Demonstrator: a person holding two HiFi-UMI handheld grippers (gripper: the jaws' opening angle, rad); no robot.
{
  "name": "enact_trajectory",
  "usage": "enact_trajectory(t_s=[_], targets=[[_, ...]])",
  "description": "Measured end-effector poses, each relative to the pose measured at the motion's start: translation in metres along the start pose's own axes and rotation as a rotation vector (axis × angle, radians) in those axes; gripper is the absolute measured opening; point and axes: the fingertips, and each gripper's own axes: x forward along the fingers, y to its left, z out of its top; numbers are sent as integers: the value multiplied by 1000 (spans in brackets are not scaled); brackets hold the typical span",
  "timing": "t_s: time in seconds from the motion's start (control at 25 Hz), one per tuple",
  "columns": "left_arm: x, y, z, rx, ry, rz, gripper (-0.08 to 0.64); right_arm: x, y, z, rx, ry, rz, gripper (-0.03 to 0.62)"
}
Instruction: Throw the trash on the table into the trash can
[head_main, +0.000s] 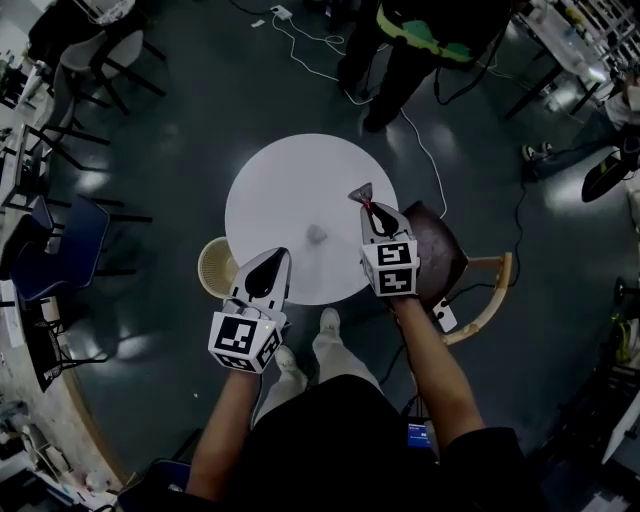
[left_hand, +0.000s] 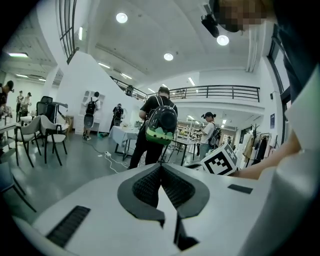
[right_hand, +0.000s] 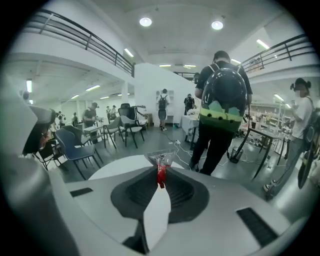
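The right gripper (right_hand: 161, 181) had its jaws nearly together, pinching a clear plastic wrapper (right_hand: 161, 162) with a red part inside it at their tips. The wrapper's crumpled open end stood up above the jaws, well clear of the tabletop. In the head view this gripper hung over the right edge of the round white table (head_main: 290, 190), pointing away from the person.

The left gripper (left_hand: 161, 169) had its jaws pressed shut on each other with nothing between them. It was held over the near left edge of the table, and the right gripper's marker cube (left_hand: 220, 160) showed just to its right.

One small pale crumpled piece of trash (head_main: 317, 235) lay on the table, near the middle of its near half, between the two grippers and apart from both.

The trash can (head_main: 214, 266), a round beige basket, stood on the dark floor at the table's near left rim, partly tucked under it and just beside the left gripper. Its inside looked pale; what lay in it I could not tell.

A brown chair (head_main: 445, 255) stood against the table's right side
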Motion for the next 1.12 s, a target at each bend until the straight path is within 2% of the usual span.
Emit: enact_trajectory(t_s=[0.36, 0.6, 0.92, 1.12], targets=[[-29, 7, 52, 6, -110, 59, 15, -37, 33, 83, -57, -142, 80, 58], [-52, 13, 81, 49, -176, 127, 15, -64, 62, 140, -103, -265, 151, 58], [-77, 26, 101, 76, -218, 205, 15, -86, 107, 181, -133, -360, 264, 58], [-87, 36, 104, 52, -238, 252, 15, -87, 128, 191, -161, -386, 314, 58]])
